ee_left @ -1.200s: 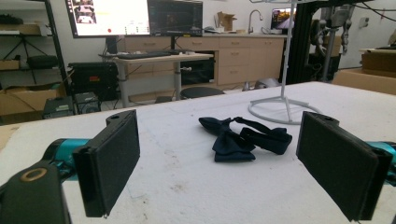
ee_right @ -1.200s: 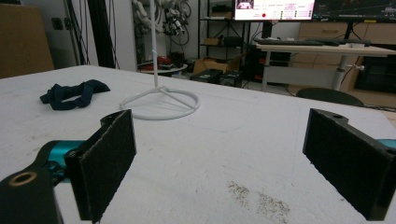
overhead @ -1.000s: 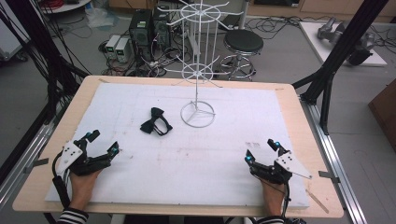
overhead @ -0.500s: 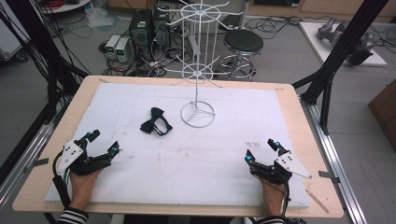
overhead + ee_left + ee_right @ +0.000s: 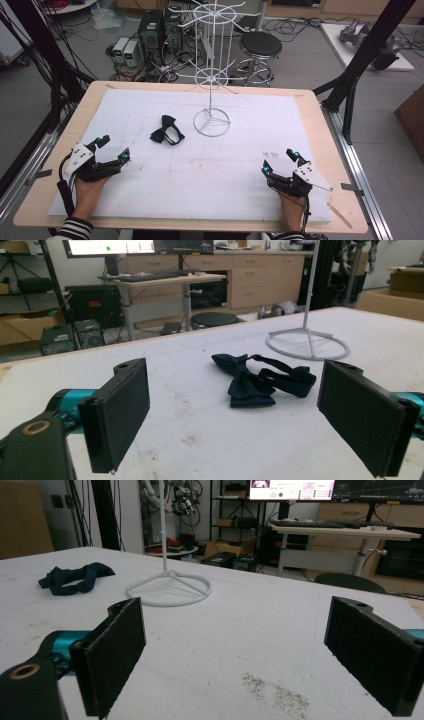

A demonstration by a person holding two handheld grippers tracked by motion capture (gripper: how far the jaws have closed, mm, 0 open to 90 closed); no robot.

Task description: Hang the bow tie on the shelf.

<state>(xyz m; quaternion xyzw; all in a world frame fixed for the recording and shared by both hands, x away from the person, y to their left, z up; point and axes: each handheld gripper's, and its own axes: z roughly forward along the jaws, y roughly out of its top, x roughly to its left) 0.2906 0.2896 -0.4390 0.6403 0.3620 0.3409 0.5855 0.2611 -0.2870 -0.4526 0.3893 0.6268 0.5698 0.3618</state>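
Note:
A dark navy bow tie (image 5: pixel 166 131) with its strap lies flat on the white mat, left of the middle; I also see the bow tie (image 5: pixel 260 379) ahead of the left jaws and the bow tie (image 5: pixel 75 579) far left in the right gripper view. A white wire display stand (image 5: pixel 212 121) rests on its ring base behind it. My left gripper (image 5: pixel 114 149) rests open near the front left, nothing between its jaws. My right gripper (image 5: pixel 279 162) rests open near the front right, also empty.
The white mat (image 5: pixel 215 200) covers most of the wooden table (image 5: pixel 320 115). Black frame posts stand at both sides, and a stool (image 5: pixel 260 46) and computer cases sit on the floor behind the table. Cables trail from both grippers toward the front edge.

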